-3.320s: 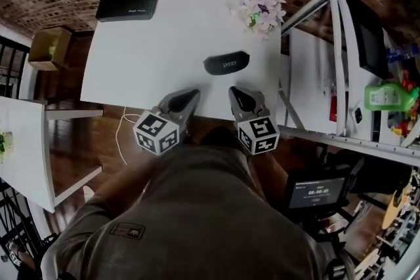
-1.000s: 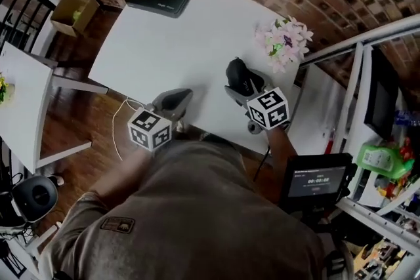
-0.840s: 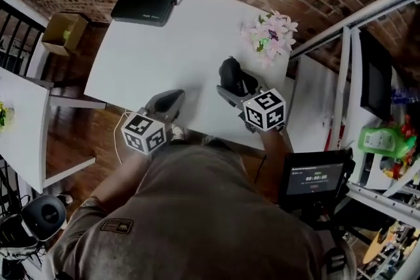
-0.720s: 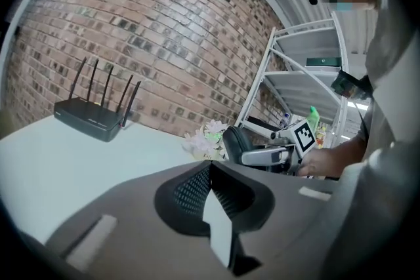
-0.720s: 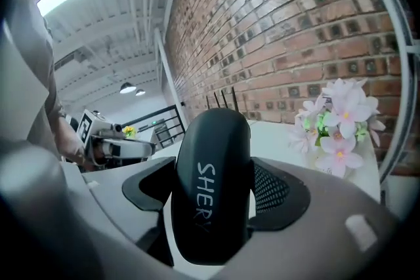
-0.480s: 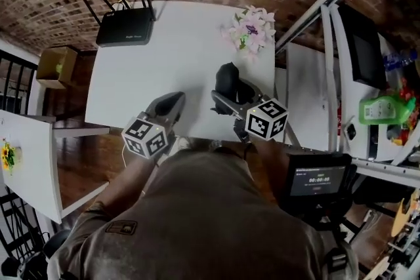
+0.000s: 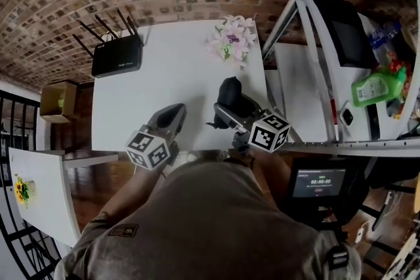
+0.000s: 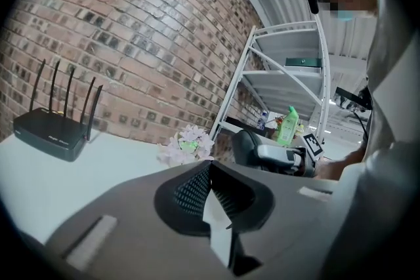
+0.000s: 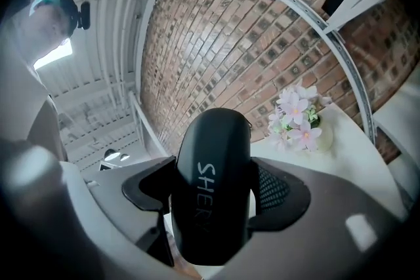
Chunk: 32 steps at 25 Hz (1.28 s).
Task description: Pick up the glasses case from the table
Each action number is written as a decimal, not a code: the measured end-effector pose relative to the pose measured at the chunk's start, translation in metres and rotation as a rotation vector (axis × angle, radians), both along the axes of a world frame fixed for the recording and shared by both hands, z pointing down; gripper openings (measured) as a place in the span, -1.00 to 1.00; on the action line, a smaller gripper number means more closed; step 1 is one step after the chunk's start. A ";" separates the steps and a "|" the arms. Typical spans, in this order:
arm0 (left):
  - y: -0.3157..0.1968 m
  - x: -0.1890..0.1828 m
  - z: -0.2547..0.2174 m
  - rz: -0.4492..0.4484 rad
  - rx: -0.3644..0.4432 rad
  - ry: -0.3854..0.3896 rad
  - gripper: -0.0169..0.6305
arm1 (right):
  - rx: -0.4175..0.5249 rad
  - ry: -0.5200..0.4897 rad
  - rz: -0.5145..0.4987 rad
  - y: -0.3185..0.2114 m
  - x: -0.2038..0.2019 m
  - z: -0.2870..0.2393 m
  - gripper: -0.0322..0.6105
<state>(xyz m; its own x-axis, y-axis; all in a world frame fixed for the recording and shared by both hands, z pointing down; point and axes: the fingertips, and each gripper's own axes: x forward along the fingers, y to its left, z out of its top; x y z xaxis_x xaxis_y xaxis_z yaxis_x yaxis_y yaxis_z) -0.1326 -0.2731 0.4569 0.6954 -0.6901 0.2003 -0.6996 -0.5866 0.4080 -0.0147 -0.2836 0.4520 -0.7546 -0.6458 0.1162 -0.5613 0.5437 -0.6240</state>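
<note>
right gripper (image 9: 213, 206) clamps the case (image 9: 213, 160) across its middle for a firm hold, upright, seemingly lifted off the table (image 7: 157, 75); left gripper (image 8: 210, 170) hangs beside it, jaws together, empty, unneeded

grippers: two, the left gripper (image 7: 173, 112) and the right gripper (image 7: 222, 116)
marker cubes (image 7: 147, 149): two, one on each gripper
case (image 7: 230, 94): one, between the right gripper's jaws
router (image 7: 118, 56): one, ahead of the left gripper
pink flowers (image 7: 228, 39): one bunch, ahead of the right gripper
yellow flowers (image 7: 21, 190): one bunch, well off to the left gripper's left
white tables: two, the main table (image 7: 164, 79) under both grippers, the side table (image 7: 46, 206) left of the left gripper
box (image 7: 56, 101): one, left of the left gripper
green bottle (image 7: 377, 85): one, right of the right gripper
screen (image 7: 317, 181): one, behind and right of the right gripper
</note>
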 end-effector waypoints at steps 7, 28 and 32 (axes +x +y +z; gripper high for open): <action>-0.007 0.008 -0.010 0.023 0.016 0.000 -0.94 | 0.016 -0.015 0.027 -0.003 0.005 -0.009 0.22; -0.014 0.005 -0.013 -0.004 0.015 0.001 -0.94 | 0.013 -0.017 0.006 -0.009 -0.001 -0.008 0.22; -0.014 0.008 -0.012 -0.006 0.013 0.005 -0.94 | 0.012 -0.019 0.001 -0.010 0.000 -0.007 0.22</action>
<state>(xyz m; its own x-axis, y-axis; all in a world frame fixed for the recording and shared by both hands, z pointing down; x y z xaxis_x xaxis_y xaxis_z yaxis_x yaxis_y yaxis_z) -0.1247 -0.2875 0.4448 0.6922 -0.6969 0.1877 -0.7012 -0.5877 0.4036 -0.0150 -0.2933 0.4449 -0.7557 -0.6482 0.0935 -0.5499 0.5505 -0.6281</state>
